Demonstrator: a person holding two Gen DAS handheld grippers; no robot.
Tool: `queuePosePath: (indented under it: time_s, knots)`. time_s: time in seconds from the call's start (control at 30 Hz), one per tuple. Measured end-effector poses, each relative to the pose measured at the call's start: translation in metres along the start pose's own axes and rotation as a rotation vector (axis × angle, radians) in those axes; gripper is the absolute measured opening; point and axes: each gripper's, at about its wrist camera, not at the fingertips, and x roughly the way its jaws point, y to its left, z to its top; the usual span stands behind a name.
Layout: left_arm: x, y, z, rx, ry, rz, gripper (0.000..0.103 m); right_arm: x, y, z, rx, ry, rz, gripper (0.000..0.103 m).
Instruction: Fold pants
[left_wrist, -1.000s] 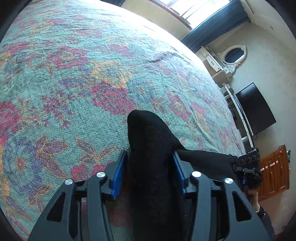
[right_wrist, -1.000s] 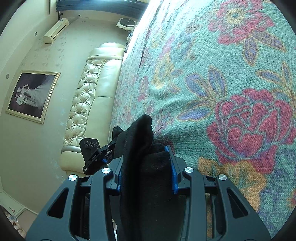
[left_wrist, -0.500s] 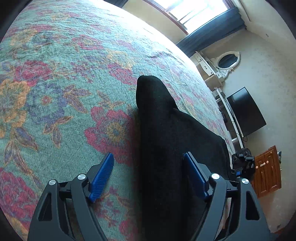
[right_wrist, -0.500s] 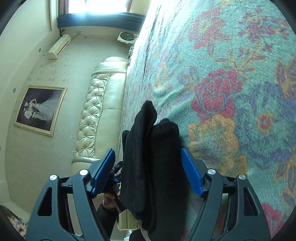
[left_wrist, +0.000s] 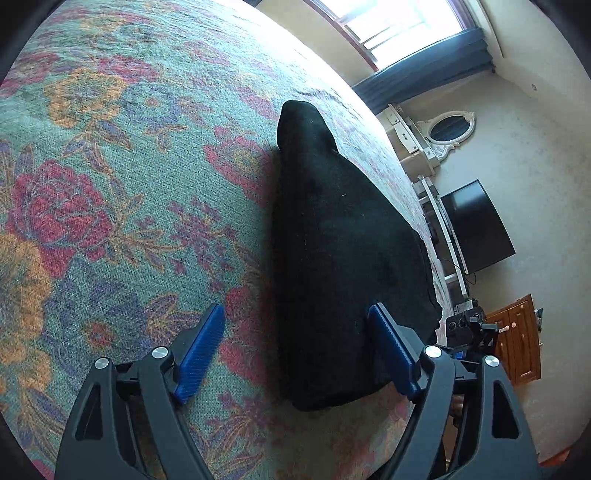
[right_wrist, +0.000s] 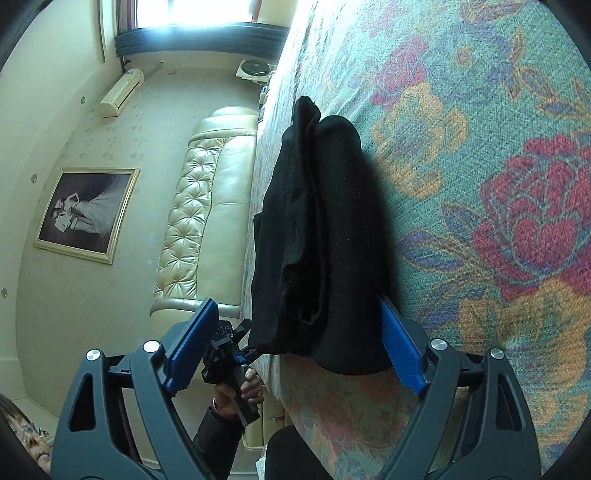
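A bedroom holds a bed under a floral bedspread, with a window, a mirror and a dark television along the far wall and a tufted cream headboard to the side. The black pants lie on the bedspread in a folded bundle near the bed's edge, several layers stacked as the right wrist view shows. A second ago both grippers were clamped on the fabric; now each has let go. The left gripper has its fingers spread wide, the cloth lying between them with no pad pressing on it. The right gripper is opening at this moment, its fingers standing clear of the bundle between them. The release suggests this fold has been laid down; the bundle looks compact, so the folding seems close to done.
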Motion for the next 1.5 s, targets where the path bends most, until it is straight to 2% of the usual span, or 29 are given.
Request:
queuePosePath:
  time_s: [0.1, 0.17, 0.2, 0.23, 0.3, 0.37, 0.47, 0.67, 0.77, 0.8, 0.83, 0.87, 0.93, 1.07, 1.1, 1.13, 1.17, 1.2, 1.23, 1.33, 1.5]
  knots:
    - [0.007, -0.01, 0.001, -0.02, 0.037, -0.006, 0.082, 0.004, 0.006, 0.0, -0.017, 0.013, -0.031, 0.087]
    - [0.01, -0.016, -0.003, -0.025, 0.081, -0.021, 0.082, 0.003, 0.005, -0.003, -0.027, 0.013, -0.054, 0.079]
    - [0.009, -0.017, -0.008, -0.026, 0.098, -0.027, 0.082, 0.002, 0.002, -0.004, -0.026, 0.011, -0.073, 0.067]
    - [0.011, -0.018, -0.01, -0.03, 0.109, -0.037, 0.082, -0.001, -0.003, -0.005, -0.015, 0.007, -0.09, 0.049]
    - [0.011, -0.016, -0.009, -0.046, 0.107, -0.053, 0.082, -0.006, -0.018, -0.007, 0.023, 0.008, -0.079, 0.029]
    - [0.01, -0.012, -0.011, -0.064, 0.096, -0.062, 0.082, -0.006, -0.02, -0.009, 0.018, 0.001, -0.073, 0.025]
    - [0.011, -0.006, -0.01, -0.076, 0.115, -0.045, 0.054, -0.004, -0.012, -0.009, -0.019, 0.009, -0.109, 0.025]
    - [0.012, -0.008, -0.013, -0.004, 0.132, -0.008, 0.048, -0.004, -0.019, -0.009, -0.024, 0.021, -0.103, 0.022]
    - [0.012, -0.007, -0.014, -0.013, 0.119, -0.021, 0.048, -0.006, -0.015, -0.009, -0.041, 0.016, -0.091, 0.031]
    - [0.011, -0.007, -0.014, -0.012, 0.118, -0.027, 0.05, -0.006, -0.012, -0.008, -0.02, 0.02, -0.073, 0.04]
    - [0.011, -0.004, -0.014, -0.017, 0.115, -0.036, 0.05, -0.007, -0.01, -0.006, 0.003, 0.022, -0.052, 0.053]
    - [0.01, -0.003, -0.014, -0.018, 0.114, -0.041, 0.05, -0.009, -0.007, -0.005, 0.017, 0.023, -0.028, 0.062]
    - [0.01, -0.003, -0.013, -0.019, 0.115, -0.045, 0.05, -0.007, 0.004, -0.002, 0.015, 0.039, -0.005, 0.091]
    - [0.008, -0.002, -0.012, -0.018, 0.122, -0.047, 0.051, 0.007, 0.016, 0.003, 0.002, 0.061, -0.118, 0.094]
    - [0.007, -0.002, -0.012, -0.014, 0.122, -0.047, 0.051, 0.009, 0.016, 0.002, 0.005, 0.051, -0.142, 0.091]
    - [0.008, -0.002, -0.012, -0.013, 0.122, -0.048, 0.051, 0.013, 0.016, 0.002, 0.004, 0.053, -0.156, 0.072]
    - [0.008, -0.003, -0.012, -0.014, 0.121, -0.049, 0.051, 0.017, 0.014, 0.002, 0.002, 0.053, -0.211, 0.062]
    - [0.008, -0.003, -0.012, -0.013, 0.12, -0.049, 0.051, 0.019, 0.012, 0.001, -0.003, 0.055, -0.246, 0.041]
    - [0.008, -0.003, -0.013, -0.012, 0.119, -0.048, 0.051, 0.016, 0.006, 0.0, 0.003, 0.053, -0.223, 0.035]
    - [0.009, -0.008, -0.014, 0.0, 0.115, -0.05, 0.053, 0.008, -0.007, -0.009, 0.019, 0.036, -0.167, 0.026]
    - [0.011, -0.013, -0.017, 0.032, 0.109, -0.043, 0.057, 0.007, -0.02, -0.012, 0.011, 0.019, -0.087, 0.024]
